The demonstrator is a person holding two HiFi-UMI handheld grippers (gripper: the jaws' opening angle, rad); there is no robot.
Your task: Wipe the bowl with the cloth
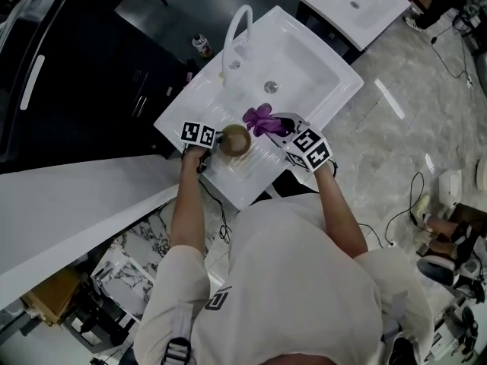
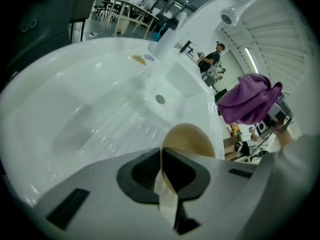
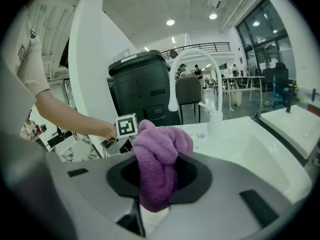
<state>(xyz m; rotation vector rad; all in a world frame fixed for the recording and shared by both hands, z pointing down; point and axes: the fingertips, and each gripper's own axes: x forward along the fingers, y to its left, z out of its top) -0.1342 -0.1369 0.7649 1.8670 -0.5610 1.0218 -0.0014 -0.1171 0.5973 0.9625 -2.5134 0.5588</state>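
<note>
A tan bowl (image 1: 235, 139) sits tipped on the drainboard of the white sink (image 1: 304, 67), near its front edge. My left gripper (image 1: 216, 140) is shut on the bowl's near rim; in the left gripper view the thin rim (image 2: 187, 140) runs straight between the jaws of that gripper (image 2: 163, 173). Just right of the bowl and apart from it hangs a bunched purple cloth (image 1: 261, 119), with my right gripper (image 1: 283, 129) shut on it. In the right gripper view the cloth (image 3: 157, 159) fills the gap of the gripper (image 3: 156, 186). The cloth (image 2: 248, 99) also shows beyond the bowl.
A curved white faucet (image 1: 236, 33) rises at the basin's back left, the drain (image 1: 271, 87) lies mid-basin. A small bottle (image 1: 202, 46) stands behind the sink. A black cabinet (image 1: 84, 74) is at the left, a second white sink (image 1: 358, 2) at the top right. Cables (image 1: 411, 196) lie on the floor.
</note>
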